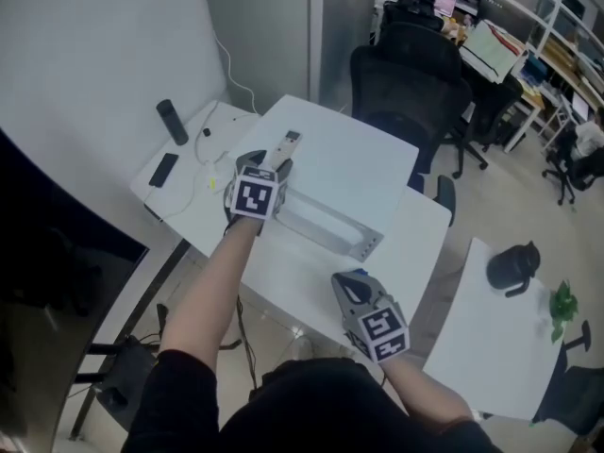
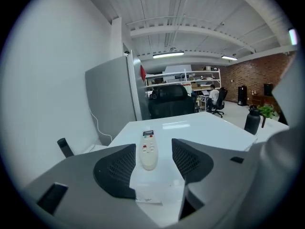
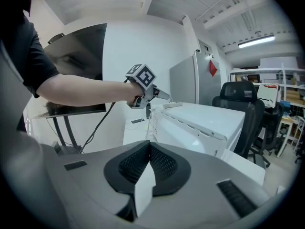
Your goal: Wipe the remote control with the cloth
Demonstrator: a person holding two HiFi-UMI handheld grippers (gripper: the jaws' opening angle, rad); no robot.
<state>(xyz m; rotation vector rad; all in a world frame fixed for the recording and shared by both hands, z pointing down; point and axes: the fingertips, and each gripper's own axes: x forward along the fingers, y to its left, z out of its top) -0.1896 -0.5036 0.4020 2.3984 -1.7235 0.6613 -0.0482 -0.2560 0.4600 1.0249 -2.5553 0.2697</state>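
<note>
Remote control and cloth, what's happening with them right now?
The person's left gripper reaches over the white table toward the remote control, jaws open with the remote lined up between them, not gripped. The right gripper sits at the table's near edge, shut on a white cloth. No wiping yet.

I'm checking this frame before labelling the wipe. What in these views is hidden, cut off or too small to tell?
Remote control: button print is too small in the left gripper view; in the head view the left gripper overlaps its near end.
White piece shut in the right gripper: only its edge shows in the right gripper view, so cloth or paper cannot be told.
Head view: the right gripper's body hides its jaws.
</note>
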